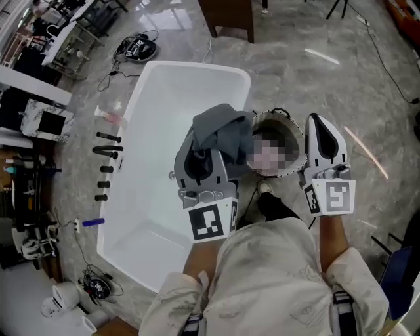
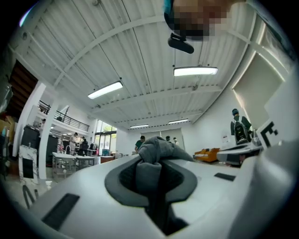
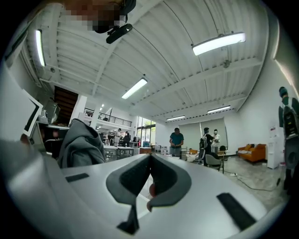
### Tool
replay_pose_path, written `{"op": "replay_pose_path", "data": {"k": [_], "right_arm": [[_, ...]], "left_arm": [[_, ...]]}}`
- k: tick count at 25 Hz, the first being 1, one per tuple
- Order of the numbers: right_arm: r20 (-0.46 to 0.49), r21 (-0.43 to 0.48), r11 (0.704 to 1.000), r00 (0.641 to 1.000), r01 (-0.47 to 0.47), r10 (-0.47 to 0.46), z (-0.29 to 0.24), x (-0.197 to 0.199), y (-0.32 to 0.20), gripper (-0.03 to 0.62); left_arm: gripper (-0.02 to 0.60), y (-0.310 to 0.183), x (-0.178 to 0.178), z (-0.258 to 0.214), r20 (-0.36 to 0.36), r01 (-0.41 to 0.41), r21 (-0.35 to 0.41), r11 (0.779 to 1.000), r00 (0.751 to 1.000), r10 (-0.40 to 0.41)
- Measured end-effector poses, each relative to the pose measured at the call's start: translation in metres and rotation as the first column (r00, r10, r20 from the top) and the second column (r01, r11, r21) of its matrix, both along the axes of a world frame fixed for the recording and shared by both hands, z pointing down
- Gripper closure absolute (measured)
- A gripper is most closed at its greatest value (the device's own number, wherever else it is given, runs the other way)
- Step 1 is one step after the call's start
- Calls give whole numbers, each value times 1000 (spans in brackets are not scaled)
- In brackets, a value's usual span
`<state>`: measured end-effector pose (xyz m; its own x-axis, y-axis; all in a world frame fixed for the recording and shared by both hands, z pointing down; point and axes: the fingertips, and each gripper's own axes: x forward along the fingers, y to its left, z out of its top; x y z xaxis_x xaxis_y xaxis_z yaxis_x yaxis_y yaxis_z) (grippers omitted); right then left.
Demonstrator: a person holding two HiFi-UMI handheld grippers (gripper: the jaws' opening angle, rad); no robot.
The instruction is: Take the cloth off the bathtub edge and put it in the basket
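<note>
A grey cloth (image 1: 223,134) hangs bunched from my left gripper (image 1: 199,156), which is shut on it above the right rim of the white bathtub (image 1: 164,105). In the left gripper view the cloth (image 2: 156,148) fills the gap between the jaws and spills over their tips. The round basket (image 1: 270,117) stands on the floor just right of the tub, partly hidden behind a mosaic patch. My right gripper (image 1: 317,125) is held up to the right of the basket, shut with nothing in it (image 3: 150,158). The cloth (image 3: 81,144) also shows at the left of the right gripper view.
Dark bottles (image 1: 105,152), a pink bottle (image 1: 111,119) and a blue item (image 1: 92,222) lie on the marble floor left of the tub. Cables and a round device (image 1: 139,47) lie beyond it. A wooden cabinet (image 1: 230,16) stands at the top. People stand far off (image 3: 176,142).
</note>
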<state>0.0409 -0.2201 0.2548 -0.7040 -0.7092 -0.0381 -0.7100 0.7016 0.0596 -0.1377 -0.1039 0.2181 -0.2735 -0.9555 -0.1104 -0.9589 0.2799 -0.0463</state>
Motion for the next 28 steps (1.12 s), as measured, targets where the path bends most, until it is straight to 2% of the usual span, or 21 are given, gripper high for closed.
{"op": "replay_pose_path", "data": {"k": [7,16,22,28], "right_arm": [[-1,12,989,989,-149,149,-2,63,-45,605],[-12,-5,940,940,-341,341,14,143,-80,605],[-17,-38,907,908,-419,418,30,185,-92,605],[-47,-99,890,896,-444,442,58,199,-105,605]], "left_arm": [[535,-74,69,3,-26,-189,12,982,982,189],[535,-147,144,17,-44,-393,9,920,919,393],[535,-175,179,42,-84,-459,-28,888,887,455],[534,-188,190,94,-125,-474,-131,871,879,459]]}}
